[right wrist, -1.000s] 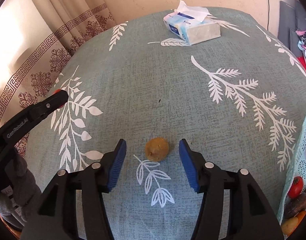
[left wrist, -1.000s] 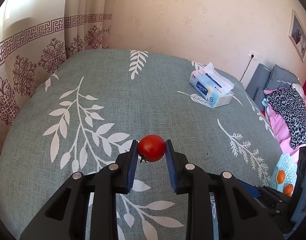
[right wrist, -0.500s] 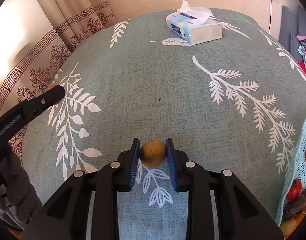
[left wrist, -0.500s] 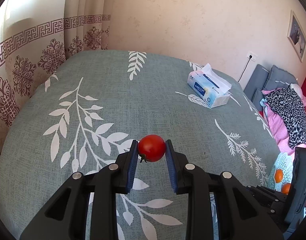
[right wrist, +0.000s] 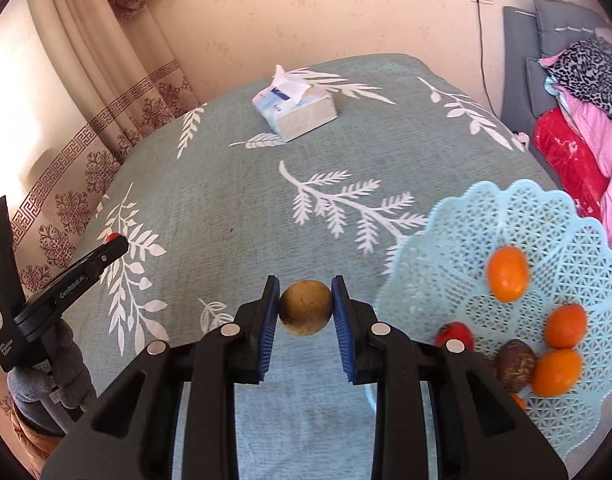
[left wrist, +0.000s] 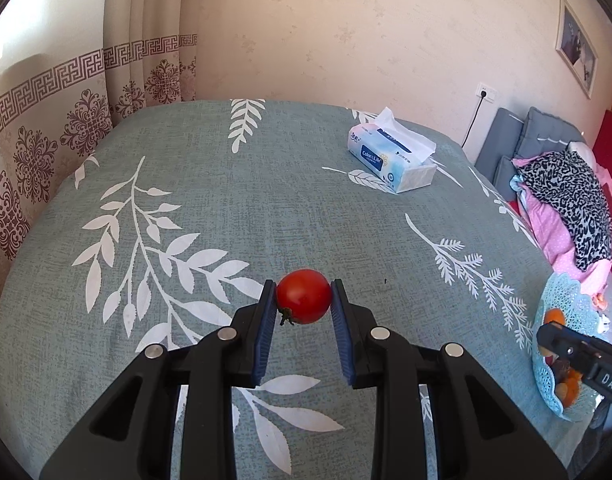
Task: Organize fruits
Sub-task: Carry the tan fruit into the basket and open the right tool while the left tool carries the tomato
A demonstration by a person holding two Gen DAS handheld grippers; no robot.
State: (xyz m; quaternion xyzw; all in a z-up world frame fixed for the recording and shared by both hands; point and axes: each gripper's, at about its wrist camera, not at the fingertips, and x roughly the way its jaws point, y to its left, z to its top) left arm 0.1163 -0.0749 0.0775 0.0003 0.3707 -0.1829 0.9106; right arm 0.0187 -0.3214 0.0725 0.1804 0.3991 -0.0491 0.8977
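Observation:
My left gripper (left wrist: 303, 300) is shut on a red tomato (left wrist: 303, 301) and holds it above the grey-green leaf-print tablecloth (left wrist: 233, 208). My right gripper (right wrist: 306, 306) is shut on a round brown fruit (right wrist: 306, 307), lifted off the cloth, just left of a light-blue lattice basket (right wrist: 458, 240). The basket holds several orange fruits (right wrist: 507, 274), a red tomato (right wrist: 456, 334) and a dark brown fruit (right wrist: 516, 364). The basket also shows at the right edge of the left wrist view (left wrist: 554, 304). The left gripper's tip shows in the right wrist view (right wrist: 105, 254).
A tissue box (left wrist: 390, 158) lies at the far side of the table, also in the right wrist view (right wrist: 293, 110). Patterned curtains (left wrist: 65, 120) hang on the left. A sofa with piled clothes (left wrist: 566, 196) stands to the right.
My right gripper shut on the brown fruit, lifted it and swung right towards the basket. My left gripper kept hold of the tomato and turned slightly.

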